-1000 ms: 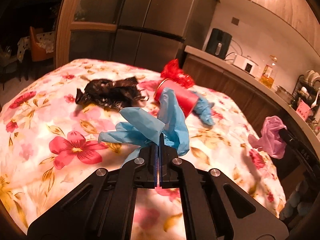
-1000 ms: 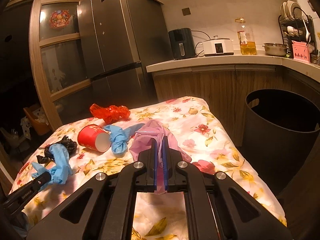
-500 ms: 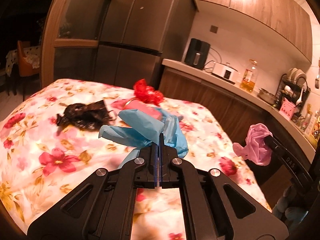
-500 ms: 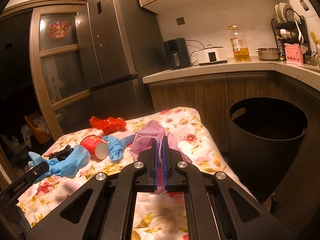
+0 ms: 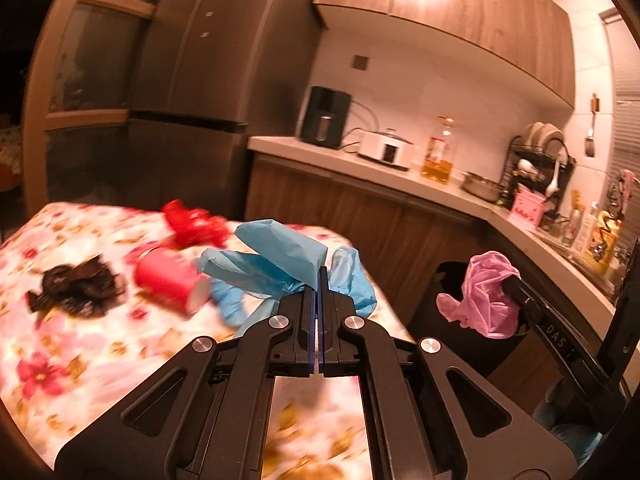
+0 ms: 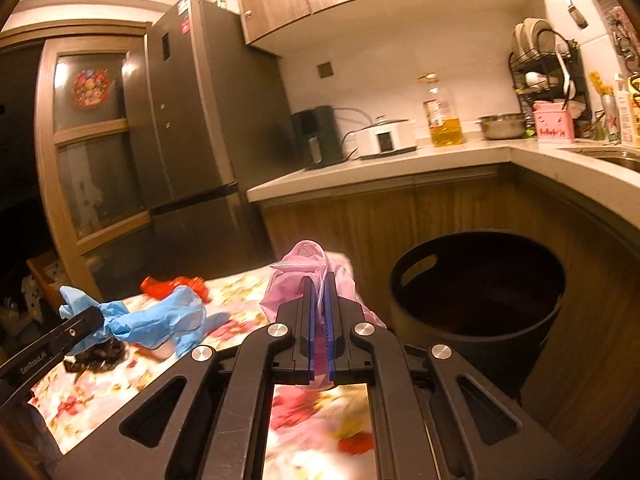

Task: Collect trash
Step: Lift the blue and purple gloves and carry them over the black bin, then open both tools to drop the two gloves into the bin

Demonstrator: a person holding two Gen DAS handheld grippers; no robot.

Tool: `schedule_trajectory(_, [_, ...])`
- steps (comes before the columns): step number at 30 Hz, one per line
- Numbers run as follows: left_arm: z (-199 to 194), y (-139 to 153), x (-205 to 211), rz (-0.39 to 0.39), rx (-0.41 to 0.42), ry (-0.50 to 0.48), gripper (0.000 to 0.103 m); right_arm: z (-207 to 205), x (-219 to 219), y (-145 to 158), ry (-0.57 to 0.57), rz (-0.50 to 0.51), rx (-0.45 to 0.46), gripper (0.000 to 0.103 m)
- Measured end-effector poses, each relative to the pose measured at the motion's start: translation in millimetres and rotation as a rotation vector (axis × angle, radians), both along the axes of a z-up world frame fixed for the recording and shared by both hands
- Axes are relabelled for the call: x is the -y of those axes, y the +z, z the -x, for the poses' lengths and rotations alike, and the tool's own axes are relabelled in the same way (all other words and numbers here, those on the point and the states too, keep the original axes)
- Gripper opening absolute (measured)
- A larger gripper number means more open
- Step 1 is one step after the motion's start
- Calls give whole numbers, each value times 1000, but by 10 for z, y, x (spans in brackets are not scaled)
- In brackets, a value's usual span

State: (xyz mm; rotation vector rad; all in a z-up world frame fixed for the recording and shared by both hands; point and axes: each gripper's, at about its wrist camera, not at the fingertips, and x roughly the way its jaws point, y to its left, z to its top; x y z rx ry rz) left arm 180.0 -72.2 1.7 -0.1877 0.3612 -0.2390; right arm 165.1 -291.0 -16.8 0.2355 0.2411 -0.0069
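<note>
Both my tongs have lifted clear of the floral table (image 5: 72, 364) since a second ago, and each is carrying something. My left gripper (image 5: 319, 280) is pressed shut on a blue glove (image 5: 280, 252), which now dangles in the air above the tablecloth instead of lying on it. My right gripper (image 6: 319, 284) pinches a pink plastic bag (image 6: 304, 276) the same way, and it has swung toward the black bin (image 6: 476, 280), whose open mouth now sits just beside the bag, lower and to the right. I judge the drop is next: carry both over the rim and let go. Left on the table are the red cup (image 5: 168, 284), a red wrapper (image 5: 192, 226), a dark crumpled scrap (image 5: 76, 288) and a second blue glove (image 5: 228, 300) (another trip, at least).
</note>
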Motion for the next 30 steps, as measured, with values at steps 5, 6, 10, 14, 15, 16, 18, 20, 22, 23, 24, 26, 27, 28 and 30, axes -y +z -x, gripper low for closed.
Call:
schedule_trajectory(5, [-165,104,366,3,28,-73,0,-39,302,119,-68,1,31,5])
schedule_trajectory(6, [-198,130,443,7,34,-91,0,-48,347,133,-79,1,34,5])
schedule_trajectory(10, [-312,238,781,10,61,-155,0,-71,584,227,-138,-1,54,5])
schedule_trajectory(14, [-423,286,1096,13,67,-208,0,-90,773,284,-190,0,68,5])
schedule_trajectory(15, [-445,287,1158,11,68,-218,0,-100,813,291,-200,2,69,5])
schedule_trajectory(16, [-468,291,1215,9,69,-226,0,-107,851,296,-208,5,70,5])
schedule_trajectory(18, [-522,286,1346,4,67,-245,0,-122,916,298,-224,10,69,5])
schedule_trajectory(20, [-571,271,1458,0,62,-262,0,-128,975,298,-233,10,67,5])
schedule_trajectory(22, [-611,257,1554,-6,58,-273,0,-146,1031,297,-242,10,65,5])
schedule_trajectory(23, [-635,251,1598,-8,55,-280,0,-153,1059,297,-247,11,64,5])
schedule_trajectory(24, [-648,250,1640,-11,54,-284,0,-151,1073,295,-250,11,64,5])
schedule_trajectory(26, [-679,234,1733,-23,53,-294,0,-157,1111,295,-256,12,65,5])
schedule_trajectory(27, [-687,226,1772,-26,52,-298,0,-162,1126,297,-259,13,64,5])
schedule_trajectory(28, [-697,220,1809,-30,50,-301,0,-169,1149,297,-261,11,64,5])
schedule_trajectory(30, [-722,208,1874,-35,46,-311,0,-180,1182,297,-264,11,63,5])
